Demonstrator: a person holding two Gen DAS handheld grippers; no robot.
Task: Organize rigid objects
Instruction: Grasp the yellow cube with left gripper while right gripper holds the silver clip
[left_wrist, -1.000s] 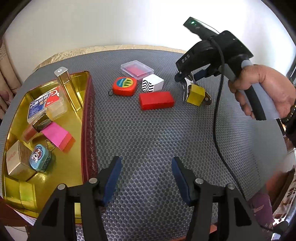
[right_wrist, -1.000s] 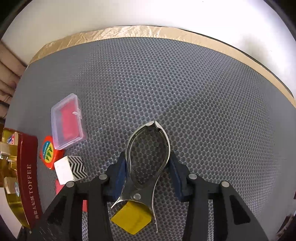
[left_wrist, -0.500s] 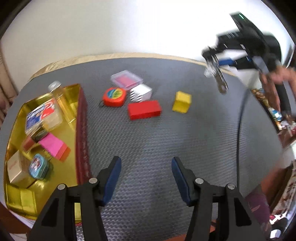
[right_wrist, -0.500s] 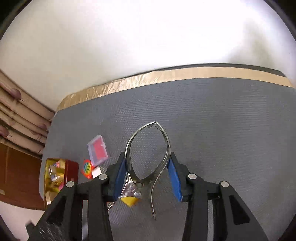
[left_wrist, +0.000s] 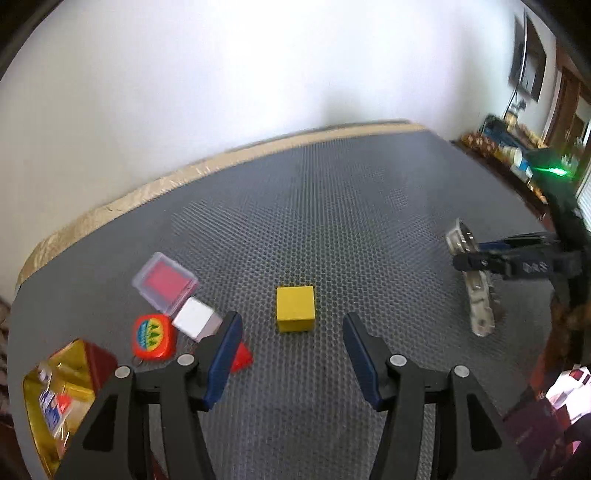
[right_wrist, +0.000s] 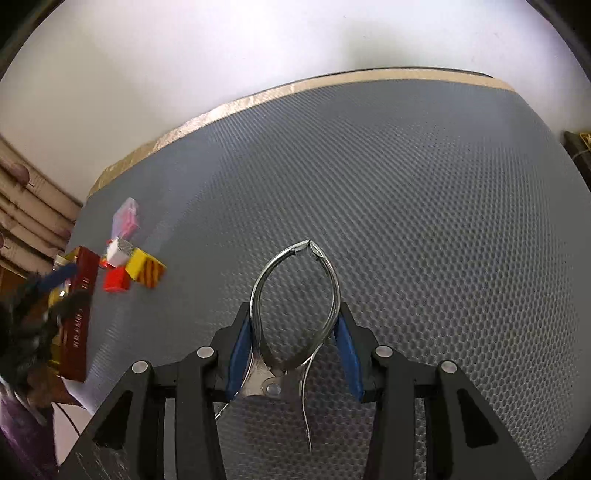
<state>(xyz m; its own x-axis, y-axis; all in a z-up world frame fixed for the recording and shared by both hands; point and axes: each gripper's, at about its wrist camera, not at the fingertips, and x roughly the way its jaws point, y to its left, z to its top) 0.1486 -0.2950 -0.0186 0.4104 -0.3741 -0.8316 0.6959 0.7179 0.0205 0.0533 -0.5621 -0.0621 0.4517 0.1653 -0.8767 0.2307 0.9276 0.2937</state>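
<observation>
Grey honeycomb-textured mat (left_wrist: 332, 221) on a table against a white wall, small items scattered at its left.

The left gripper (left_wrist: 291, 354) hovers with jaws spread wide, a yellow cube (left_wrist: 295, 308) lying just ahead between them. The right gripper (right_wrist: 293, 349) is clamped on steel nail nippers (right_wrist: 291, 317), held off to the right. A gold tin tray (left_wrist: 62, 373) sits at the left edge, beside a round red tape measure (left_wrist: 152, 336).

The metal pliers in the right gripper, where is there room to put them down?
Bare grey honeycomb mat lies open ahead of the silver metal pliers up to the tan taped edge. The left is crowded: yellow cube, red block, white box, clear case, gold tin.
</observation>
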